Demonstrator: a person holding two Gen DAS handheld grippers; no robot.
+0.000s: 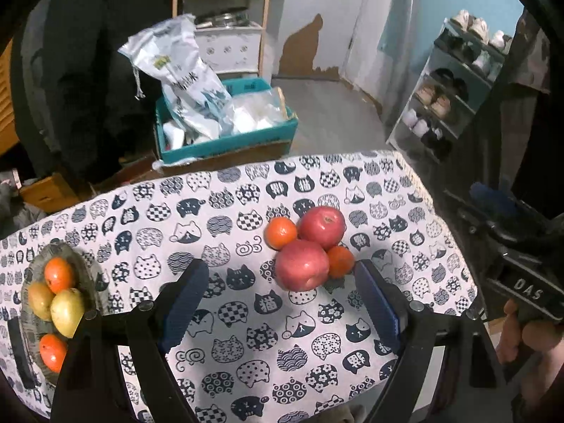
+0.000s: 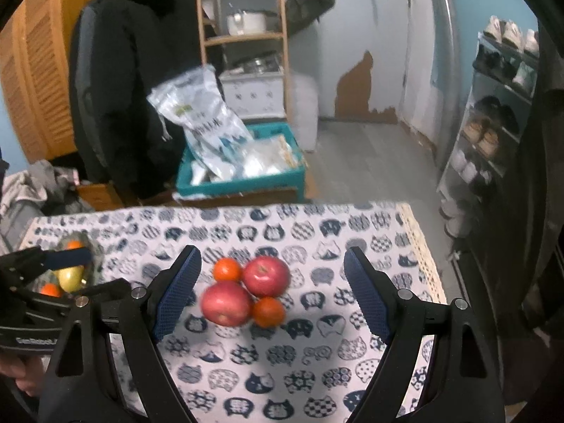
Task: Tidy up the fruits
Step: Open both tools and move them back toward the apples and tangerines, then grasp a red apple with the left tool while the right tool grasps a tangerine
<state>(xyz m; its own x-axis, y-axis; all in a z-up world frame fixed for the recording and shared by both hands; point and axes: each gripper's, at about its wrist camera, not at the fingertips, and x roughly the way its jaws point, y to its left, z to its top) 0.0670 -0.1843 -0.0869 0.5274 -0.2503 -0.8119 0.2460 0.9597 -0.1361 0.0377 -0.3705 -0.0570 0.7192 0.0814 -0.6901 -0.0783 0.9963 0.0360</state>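
Fruit cluster on cat-print tablecloth (image 1: pixel 225 211): two red apples, near apple (image 1: pixel 301 264) and far apple (image 1: pixel 322 227), touching two oranges, far orange (image 1: pixel 281 232) and near orange (image 1: pixel 340 262). Left gripper (image 1: pixel 282 292): jaws wide apart, empty, hovering above cloth; right pad tip close beside near orange, contact uncertain. Right gripper (image 2: pixel 273 285): jaws wide apart, empty, cluster between fingers, no contact visible. Grey plate (image 1: pixel 83 264) at table's left edge, holding two oranges and two yellow-green fruits, well apart from cluster.
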